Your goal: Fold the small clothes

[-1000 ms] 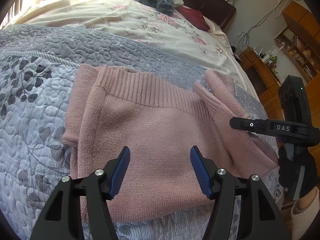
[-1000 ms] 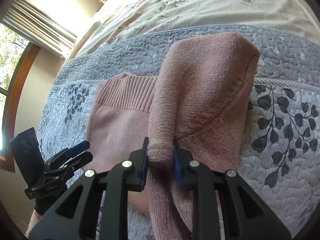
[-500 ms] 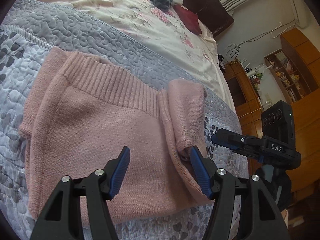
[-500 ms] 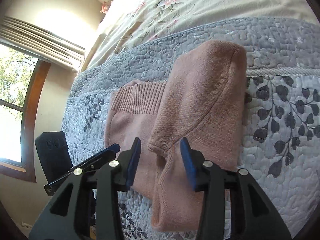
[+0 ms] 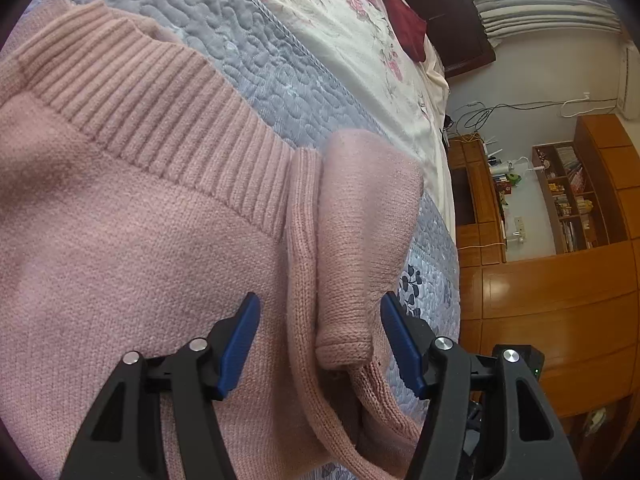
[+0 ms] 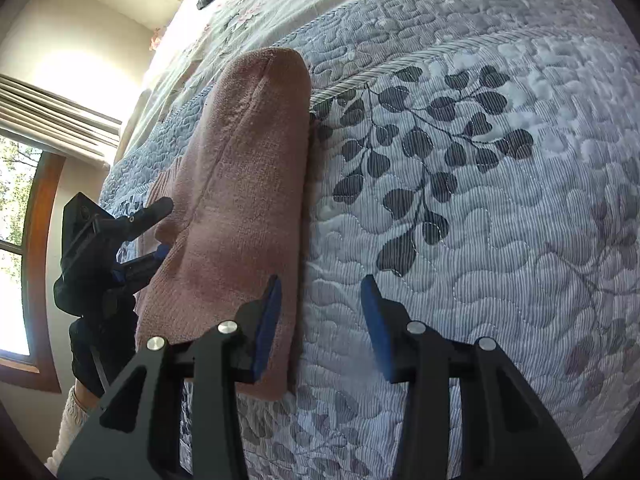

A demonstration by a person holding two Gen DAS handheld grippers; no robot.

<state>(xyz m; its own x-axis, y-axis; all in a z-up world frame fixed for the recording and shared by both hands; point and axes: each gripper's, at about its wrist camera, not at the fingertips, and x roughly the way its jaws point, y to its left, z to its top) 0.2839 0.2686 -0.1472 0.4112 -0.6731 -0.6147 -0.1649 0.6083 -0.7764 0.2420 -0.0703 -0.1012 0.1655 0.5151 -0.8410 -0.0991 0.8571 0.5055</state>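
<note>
Pink ribbed-knit sweater [image 5: 132, 216] flat on grey leaf-print quilted bedspread [image 6: 460, 184], sleeve folded over body.
L gripper [image 5: 320, 344] fingers wide, straddling folded sleeve cuff [image 5: 344, 350], not gripping. R gripper [image 6: 320, 320] also wide & empty, low over quilt at sweater's right edge, left pad [image 6: 267, 320] over knit.

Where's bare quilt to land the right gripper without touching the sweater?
Free: the leaf-print grey quilt on the far side of the pink sweater from the left gripper, running from its folded edge outward; the open right gripper straddles that edge. Crowded: the sweater's other side, where the open left gripper brackets the folded sleeve.
</note>
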